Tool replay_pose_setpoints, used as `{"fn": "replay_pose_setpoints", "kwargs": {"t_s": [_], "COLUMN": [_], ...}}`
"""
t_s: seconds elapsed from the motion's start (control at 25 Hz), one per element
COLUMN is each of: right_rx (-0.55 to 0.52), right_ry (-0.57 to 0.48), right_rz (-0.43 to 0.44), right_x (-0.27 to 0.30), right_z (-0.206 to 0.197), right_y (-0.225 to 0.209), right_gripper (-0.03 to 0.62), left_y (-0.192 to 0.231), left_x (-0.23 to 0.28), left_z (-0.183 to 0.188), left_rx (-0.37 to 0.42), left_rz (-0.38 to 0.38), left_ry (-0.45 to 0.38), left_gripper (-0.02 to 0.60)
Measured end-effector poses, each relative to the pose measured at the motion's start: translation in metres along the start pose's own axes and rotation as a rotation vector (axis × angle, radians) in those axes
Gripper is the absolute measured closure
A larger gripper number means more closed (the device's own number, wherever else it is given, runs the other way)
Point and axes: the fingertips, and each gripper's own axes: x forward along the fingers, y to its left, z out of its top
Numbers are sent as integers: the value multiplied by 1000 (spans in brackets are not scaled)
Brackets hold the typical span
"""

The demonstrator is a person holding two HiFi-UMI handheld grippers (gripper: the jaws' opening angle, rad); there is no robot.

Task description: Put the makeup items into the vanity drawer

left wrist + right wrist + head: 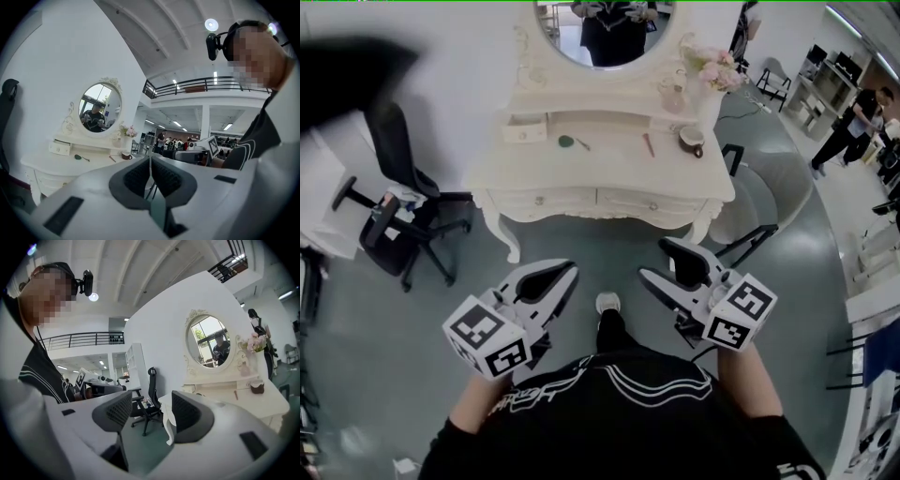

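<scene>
While both grippers hang empty by the body, left gripper [570, 270] pressed shut and right gripper [656, 260] spread wide, nothing looks started: farther off, brush [567, 142] and pencil [648, 144] lie on the vanity [609, 161], whose drawer [542, 200] remains unopened.

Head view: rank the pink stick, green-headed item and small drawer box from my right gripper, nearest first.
From the right gripper:
1. pink stick, tabletop right of centre.
2. green-headed item, tabletop left.
3. small drawer box, back left.
</scene>
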Motion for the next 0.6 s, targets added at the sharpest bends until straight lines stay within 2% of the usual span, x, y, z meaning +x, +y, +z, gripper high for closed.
{"fn": "replay_pose_setpoints", "kwargs": {"t_s": [0.4,0.6], "right_rx": [216,231], "right_ry": [-5,51], "right_rz": [83,55], "right_x": [72,108], "right_z": [7,16], "right_y": [-147,-228], "right_gripper": [327,327], "left_y": [109,169], "left_x": [104,169], "left_z": [15,36], "left_rx": [-40,-62], "left_rz": [33,27], "left_ry": [51,68], "left_gripper": [549,549]}}
